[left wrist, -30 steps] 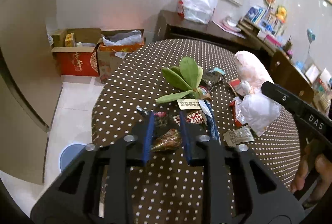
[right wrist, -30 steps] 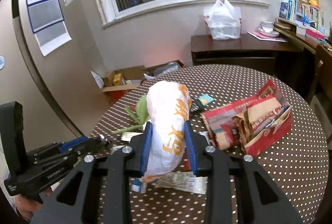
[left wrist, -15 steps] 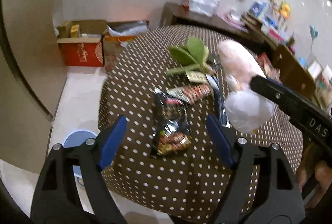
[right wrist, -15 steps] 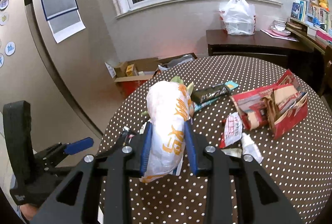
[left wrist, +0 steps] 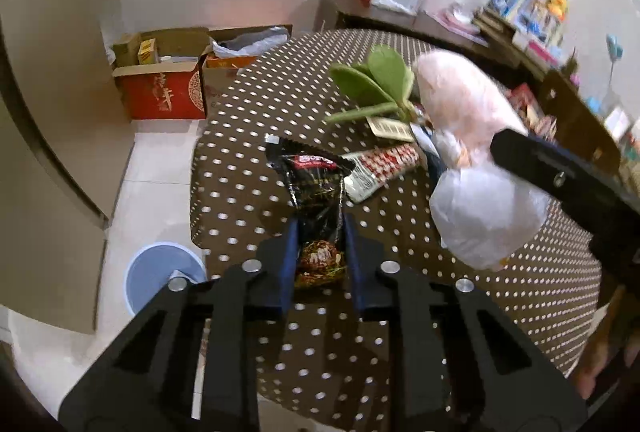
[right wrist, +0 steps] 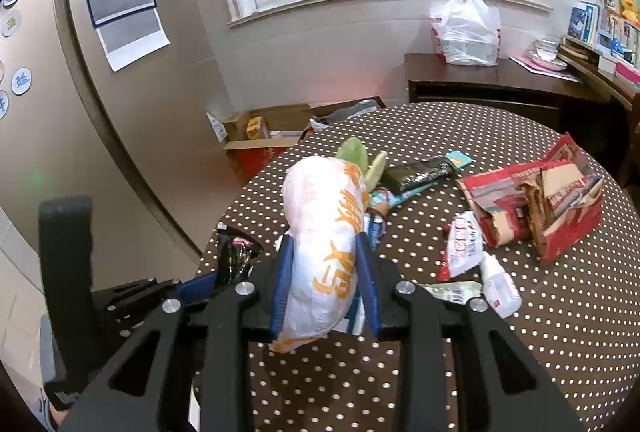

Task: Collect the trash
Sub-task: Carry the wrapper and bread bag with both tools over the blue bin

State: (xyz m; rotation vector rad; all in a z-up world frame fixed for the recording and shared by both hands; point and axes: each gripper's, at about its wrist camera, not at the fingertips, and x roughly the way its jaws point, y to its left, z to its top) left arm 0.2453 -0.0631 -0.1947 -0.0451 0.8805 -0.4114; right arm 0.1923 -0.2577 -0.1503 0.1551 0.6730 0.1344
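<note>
My left gripper (left wrist: 318,244) is shut on a black snack wrapper (left wrist: 316,187) at the near left edge of the polka-dot table (left wrist: 280,99); the wrapper also shows in the right wrist view (right wrist: 236,256). My right gripper (right wrist: 324,264) is shut on a white plastic bag with orange print (right wrist: 328,228), held above the table; the bag also shows in the left wrist view (left wrist: 472,167). A blue bin (left wrist: 160,272) stands on the floor by the table's edge.
More litter lies on the table: green leaves (left wrist: 376,79), a red-white wrapper (left wrist: 380,163), a torn red paper bag (right wrist: 536,199), a small white bottle (right wrist: 498,284), a dark wrapper (right wrist: 420,171). Cardboard boxes (left wrist: 168,87) sit on the floor. A sideboard (right wrist: 492,83) stands behind.
My left gripper, open half a second ago, has closed on the black wrapper. My right gripper has kept hold of the white bag and shifted slightly.
</note>
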